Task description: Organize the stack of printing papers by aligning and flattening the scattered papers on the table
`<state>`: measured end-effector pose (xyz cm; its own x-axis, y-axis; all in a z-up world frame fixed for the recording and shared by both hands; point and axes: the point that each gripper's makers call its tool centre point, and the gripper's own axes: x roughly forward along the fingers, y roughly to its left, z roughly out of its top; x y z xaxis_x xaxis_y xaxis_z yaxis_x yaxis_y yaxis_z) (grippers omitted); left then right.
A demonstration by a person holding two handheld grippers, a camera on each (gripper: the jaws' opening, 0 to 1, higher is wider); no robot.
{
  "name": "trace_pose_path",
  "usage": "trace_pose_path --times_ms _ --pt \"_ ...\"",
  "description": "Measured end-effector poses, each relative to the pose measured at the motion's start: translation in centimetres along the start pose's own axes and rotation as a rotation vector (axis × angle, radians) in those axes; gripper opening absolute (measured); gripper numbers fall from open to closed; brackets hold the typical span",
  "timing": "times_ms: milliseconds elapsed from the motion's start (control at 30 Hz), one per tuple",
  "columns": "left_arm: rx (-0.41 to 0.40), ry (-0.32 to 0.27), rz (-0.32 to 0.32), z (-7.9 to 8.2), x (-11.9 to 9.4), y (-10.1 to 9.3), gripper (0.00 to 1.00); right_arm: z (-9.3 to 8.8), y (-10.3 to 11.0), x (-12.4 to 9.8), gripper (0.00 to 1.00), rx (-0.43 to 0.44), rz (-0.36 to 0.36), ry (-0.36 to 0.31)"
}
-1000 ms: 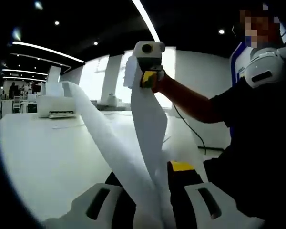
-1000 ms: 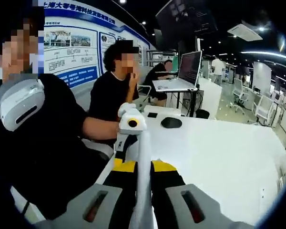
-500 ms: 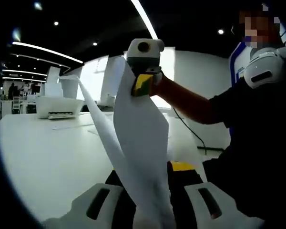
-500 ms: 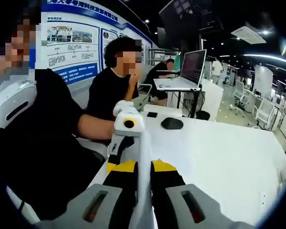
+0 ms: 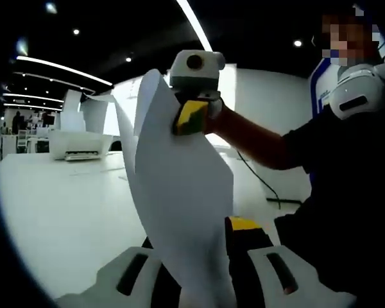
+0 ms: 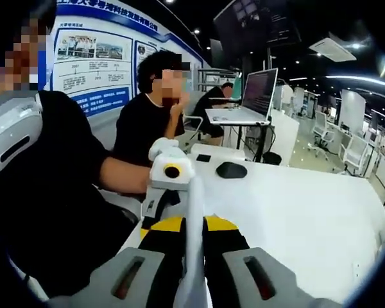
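A stack of white printing papers hangs in the air between my two grippers, above the white table. In the left gripper view my left gripper is shut on its near end, and the sheets rise broadside to my right gripper, shut on the far top edge. A loose top sheet curls off to the left. In the right gripper view the papers appear edge-on as a thin white strip between the jaws of my right gripper, running to the left gripper beyond.
A white printer stands at the table's far left. A black mouse and a small dark item lie on the table, with a laptop on a stand behind. A seated person watches; the holder's body is close by.
The papers have turned to face the left camera more broadly, and the right gripper has shifted slightly left with the top edge. Both grips hold.
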<state>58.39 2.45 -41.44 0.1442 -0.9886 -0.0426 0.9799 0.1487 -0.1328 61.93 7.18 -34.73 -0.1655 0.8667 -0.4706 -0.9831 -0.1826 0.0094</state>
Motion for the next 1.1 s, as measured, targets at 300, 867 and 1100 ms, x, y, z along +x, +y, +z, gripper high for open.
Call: trace_pose_path --times_ms 300,867,1100 --pt "-0.010 0.003 0.002 -0.13 -0.09 0.05 0.24 -0.31 -0.26 0.32 0.06 0.017 -0.009 -0.011" --pt "-0.011 0.005 0.003 -0.11 -0.09 -0.05 0.20 -0.38 -0.04 0.81 0.06 0.026 -0.004 -0.015" --pt "-0.015 -0.003 0.005 0.00 -0.02 0.02 0.21 -0.27 -0.19 0.86 0.06 0.030 -0.009 -0.024"
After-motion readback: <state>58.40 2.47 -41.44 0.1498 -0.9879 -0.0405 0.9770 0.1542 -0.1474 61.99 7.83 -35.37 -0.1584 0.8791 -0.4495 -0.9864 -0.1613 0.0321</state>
